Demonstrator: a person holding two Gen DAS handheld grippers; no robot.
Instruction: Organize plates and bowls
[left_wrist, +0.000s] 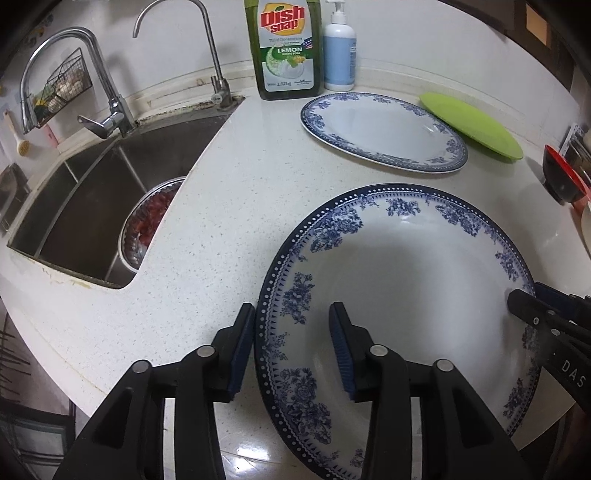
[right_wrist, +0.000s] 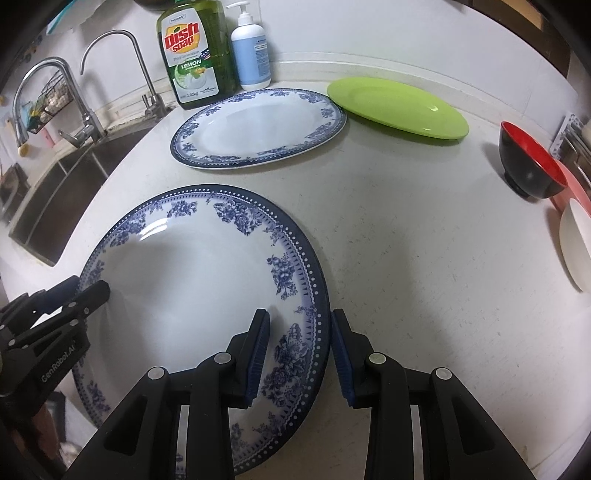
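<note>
Left gripper (left_wrist: 291, 347) and right gripper (right_wrist: 300, 350), jaws spread, straddle opposite rims of near plate (right_wrist: 192, 280), nothing clamped. Close evenly, lift level.

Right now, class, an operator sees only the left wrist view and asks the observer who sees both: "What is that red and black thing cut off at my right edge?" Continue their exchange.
Observer: A bowl, red inside and black outside, upright on the counter.
Operator: Anything past it?
Observer: A white dish, cut off by the frame's right edge.
Operator: How does the right tool sit?
Observer: The right tool is open, straddling the near plate at its right rim.
</note>
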